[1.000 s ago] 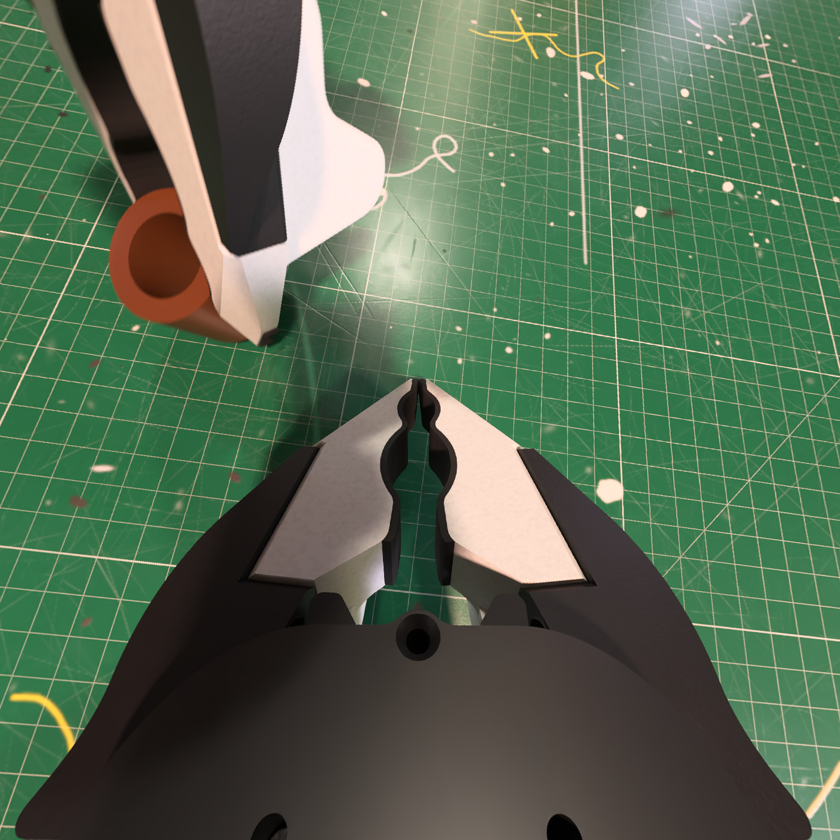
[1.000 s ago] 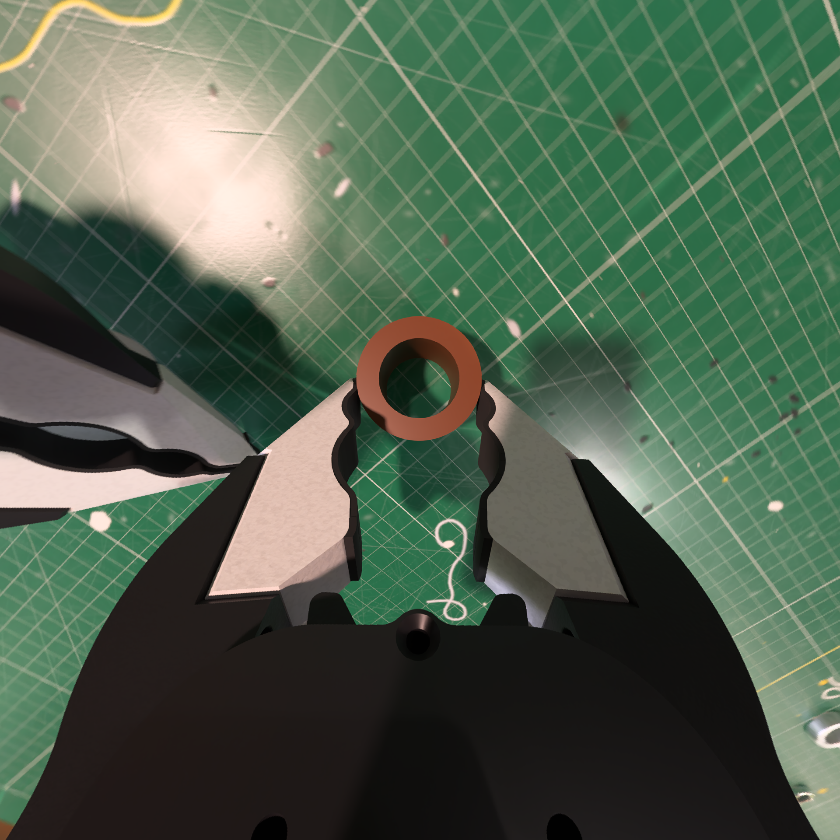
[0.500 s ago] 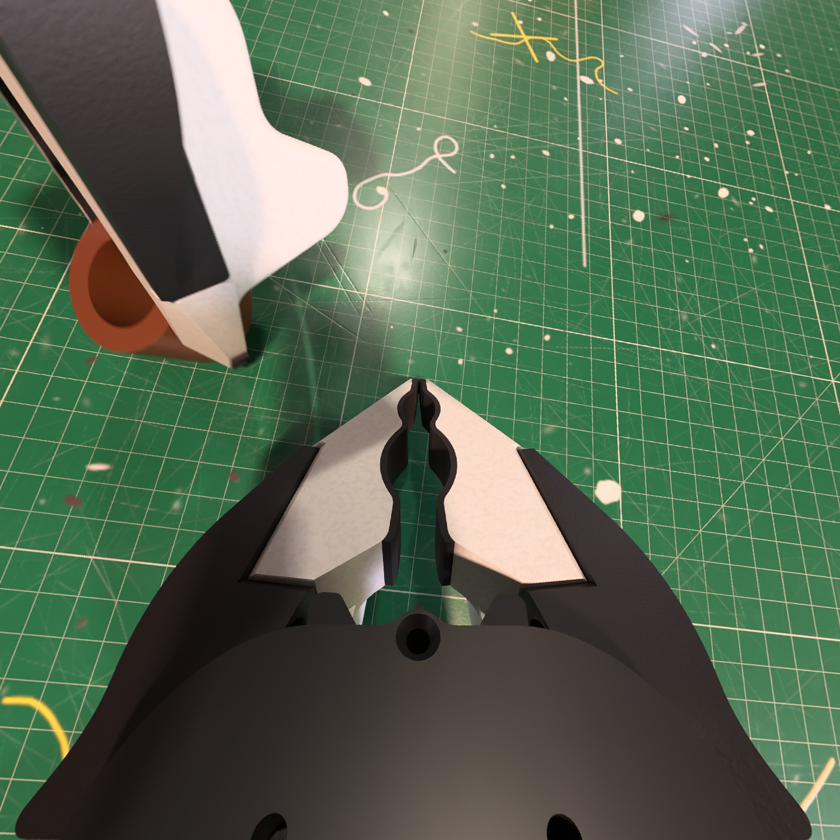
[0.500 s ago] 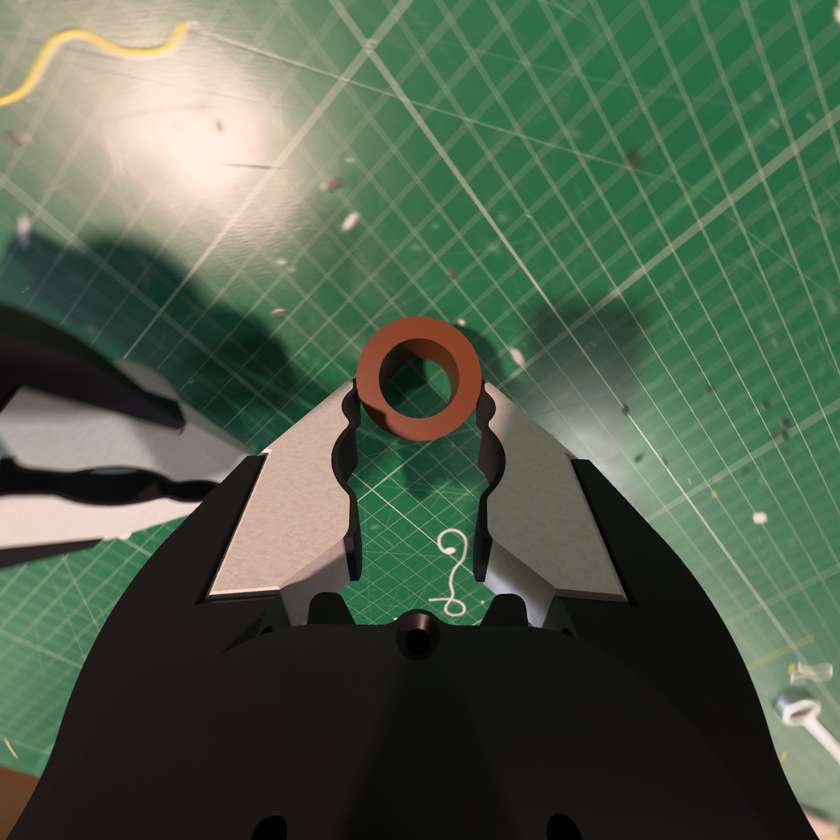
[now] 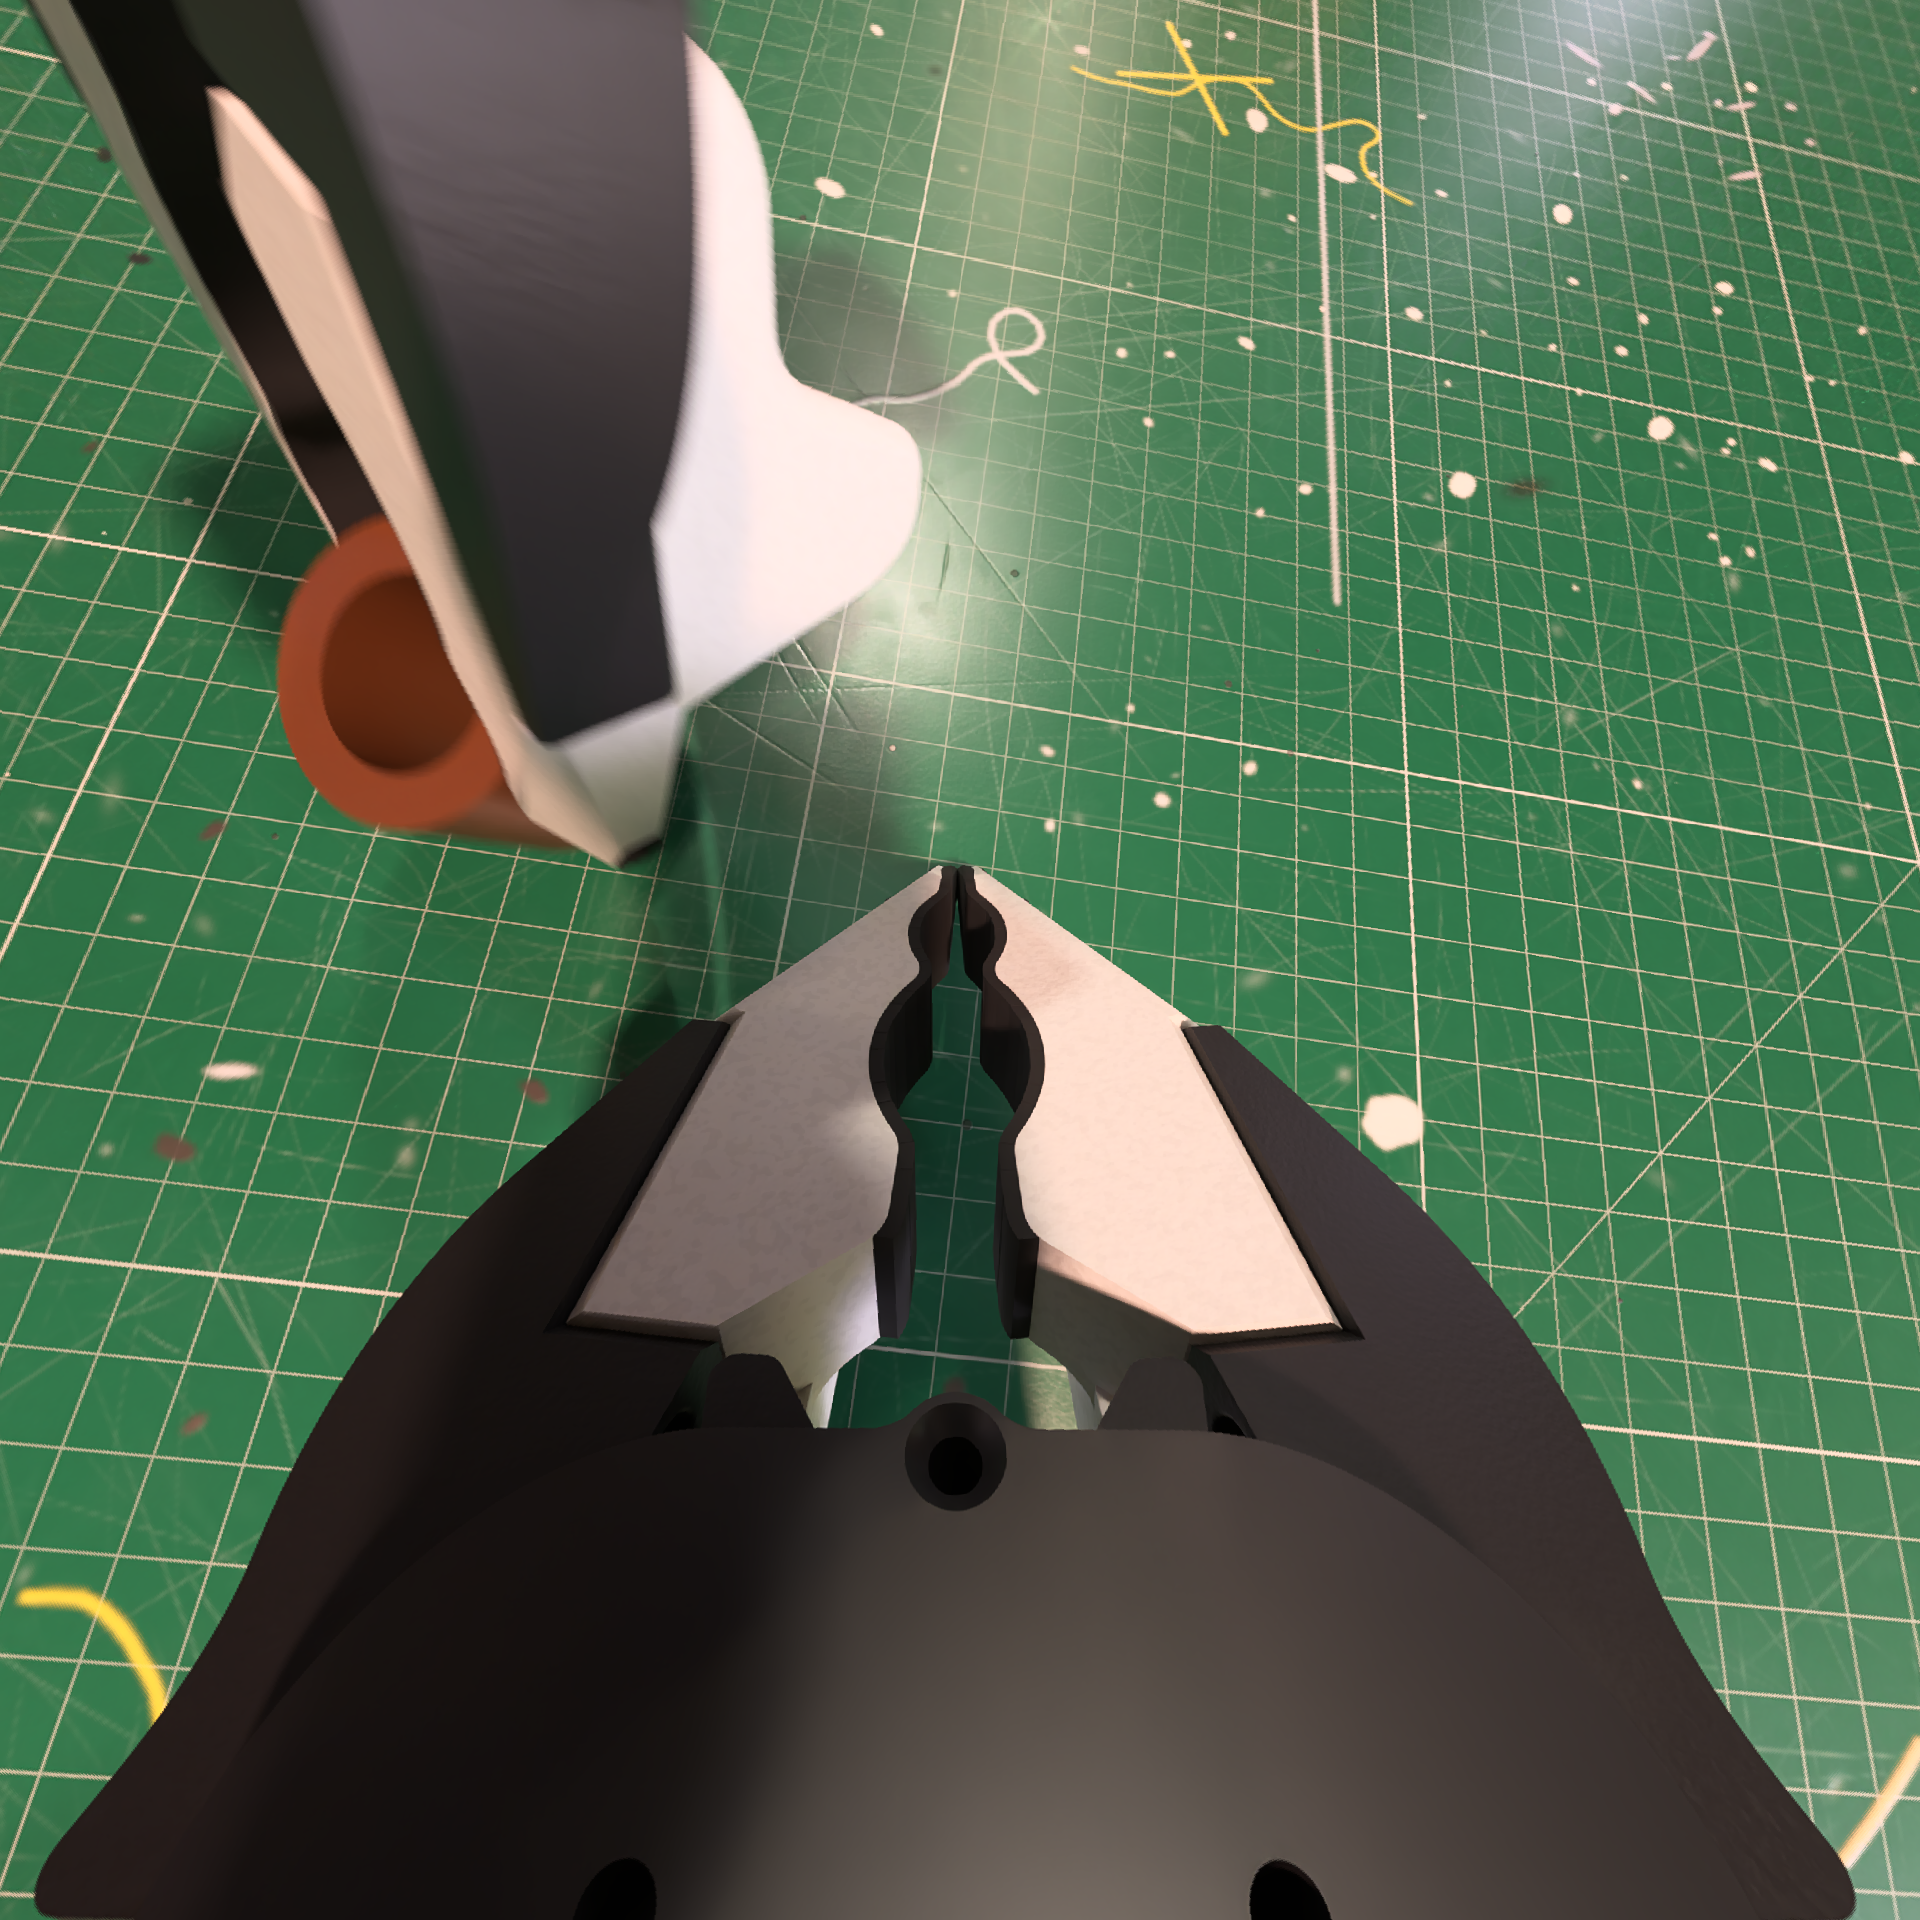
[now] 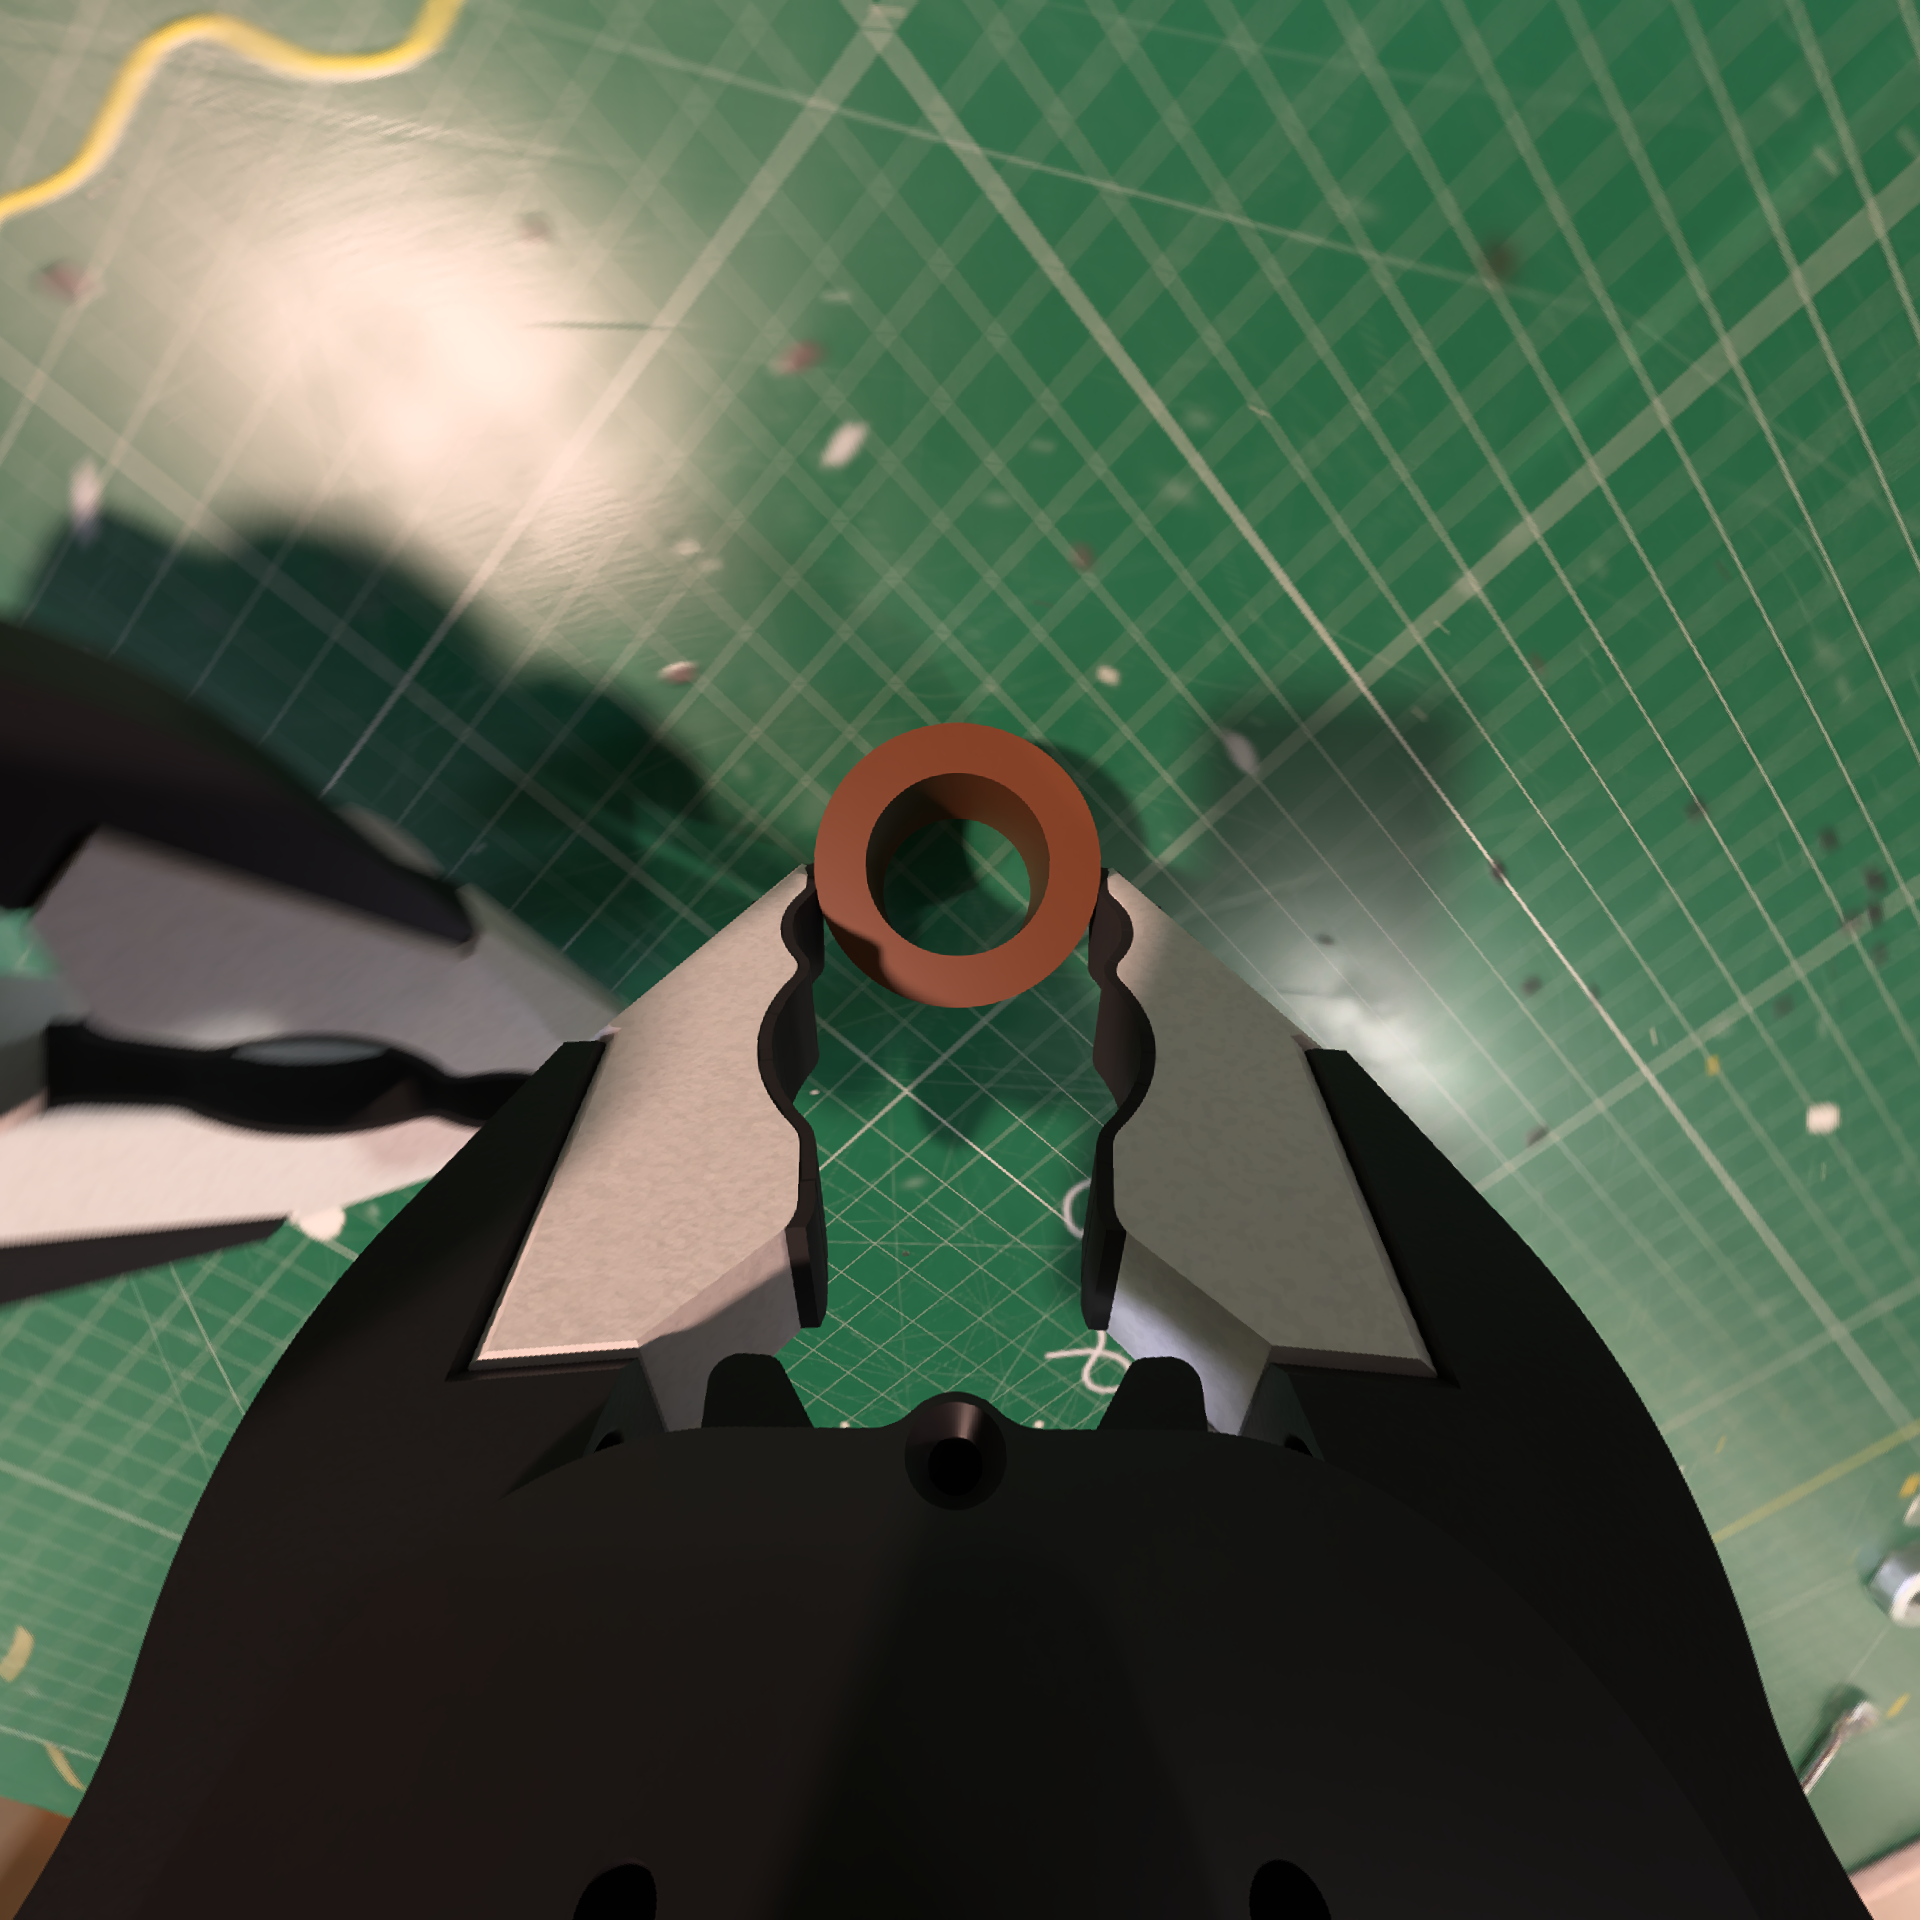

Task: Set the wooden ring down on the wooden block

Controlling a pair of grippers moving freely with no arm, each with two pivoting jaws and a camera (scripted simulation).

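My right gripper [image 6: 956,878] is shut on the brown wooden ring [image 6: 956,979], gripping its sides between the fingertips, with the hole facing the camera. The ring is held low over the green cutting mat [image 6: 1455,520]. In the left wrist view the right gripper [image 5: 488,707] stands at the upper left with the ring [image 5: 416,798] at its tip. My left gripper [image 5: 954,873] is shut and empty, just right of and nearer than the ring. It shows at the left of the right wrist view [image 6: 499,1091]. A brown corner [image 6: 21,1839], perhaps the wooden block, shows at the bottom left edge.
The mat [image 5: 1455,935] carries white specks and yellow scribbles [image 5: 1226,94]. Small metal nuts and a screw [image 6: 1901,1579] lie at the lower right of the right wrist view.
In the left wrist view the right gripper with the ring swung left, then came back right and nearer. The left gripper stayed shut and hardly moved.
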